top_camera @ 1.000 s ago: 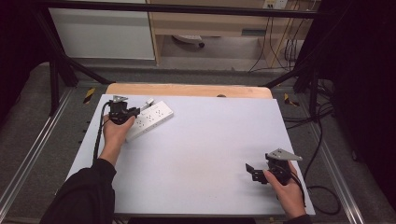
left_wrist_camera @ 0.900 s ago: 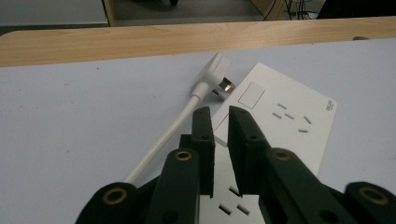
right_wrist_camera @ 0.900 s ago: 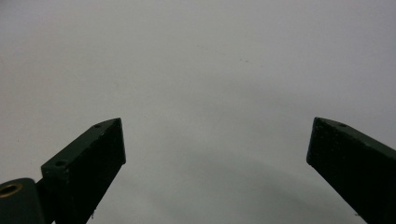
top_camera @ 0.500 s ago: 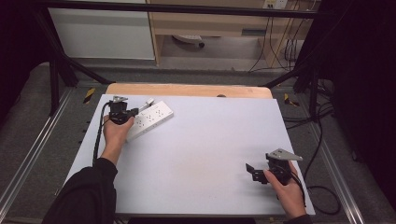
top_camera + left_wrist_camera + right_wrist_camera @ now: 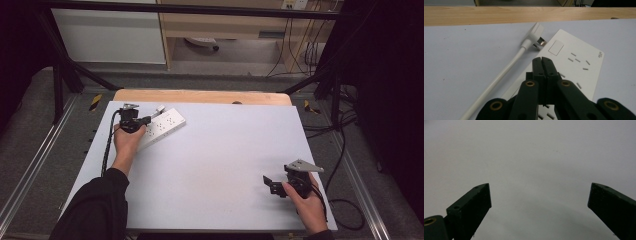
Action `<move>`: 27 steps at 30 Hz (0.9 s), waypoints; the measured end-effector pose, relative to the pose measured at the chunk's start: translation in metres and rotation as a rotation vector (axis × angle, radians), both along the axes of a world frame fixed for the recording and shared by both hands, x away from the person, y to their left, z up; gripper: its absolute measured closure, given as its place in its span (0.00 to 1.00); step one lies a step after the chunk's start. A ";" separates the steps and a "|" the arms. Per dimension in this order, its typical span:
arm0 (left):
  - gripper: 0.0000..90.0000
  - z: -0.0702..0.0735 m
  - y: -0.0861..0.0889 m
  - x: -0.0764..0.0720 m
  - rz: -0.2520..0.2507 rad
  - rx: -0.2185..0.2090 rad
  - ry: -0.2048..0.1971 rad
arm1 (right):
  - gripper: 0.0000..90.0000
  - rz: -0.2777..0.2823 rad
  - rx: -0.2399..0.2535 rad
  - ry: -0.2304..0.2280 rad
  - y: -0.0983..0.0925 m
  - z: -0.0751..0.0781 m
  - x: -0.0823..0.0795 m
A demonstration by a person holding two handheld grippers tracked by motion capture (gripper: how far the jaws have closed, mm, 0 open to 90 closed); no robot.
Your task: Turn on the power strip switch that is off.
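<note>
Left gripper (image 5: 541, 60), jaws pressed together with nothing between them, poised low over the near half of the white power strip (image 5: 574, 65); in the high view the same gripper (image 5: 145, 120) sits at the strip's left end. Judged step: using the clenched tips as a single probe on the strip, whether to press its square switch (image 5: 555, 47) or to nudge the body. To do this well, keep the jaws sealed, lower straight down, and hold the strip from sliding on the tabletop (image 5: 220, 160). Relative to the strip: the gripper tips lie over its near-left part, the switch lies just beyond them, and the white plug (image 5: 535, 35) with its cord (image 5: 499, 80) lies just off the strip's far-left corner. Right gripper (image 5: 272, 184), jaws spread and empty, rests well apart from the strip, toward the near right.
</note>
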State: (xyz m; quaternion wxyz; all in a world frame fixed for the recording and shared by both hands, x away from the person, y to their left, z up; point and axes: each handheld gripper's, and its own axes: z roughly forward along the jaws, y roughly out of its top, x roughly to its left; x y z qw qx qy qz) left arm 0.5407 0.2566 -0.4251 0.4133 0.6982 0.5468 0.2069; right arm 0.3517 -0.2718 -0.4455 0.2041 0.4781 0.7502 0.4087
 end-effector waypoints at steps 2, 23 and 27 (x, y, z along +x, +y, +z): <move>1.00 -0.002 -0.001 0.001 -0.006 0.002 0.007 | 0.06 -0.001 0.001 -0.002 0.000 0.000 0.000; 1.00 0.000 -0.013 0.009 -0.015 0.032 0.005 | 0.05 -0.002 0.005 0.000 -0.001 0.001 -0.001; 1.00 -0.001 -0.014 0.010 -0.015 0.036 0.006 | 0.05 -0.003 0.007 -0.002 -0.002 0.001 -0.001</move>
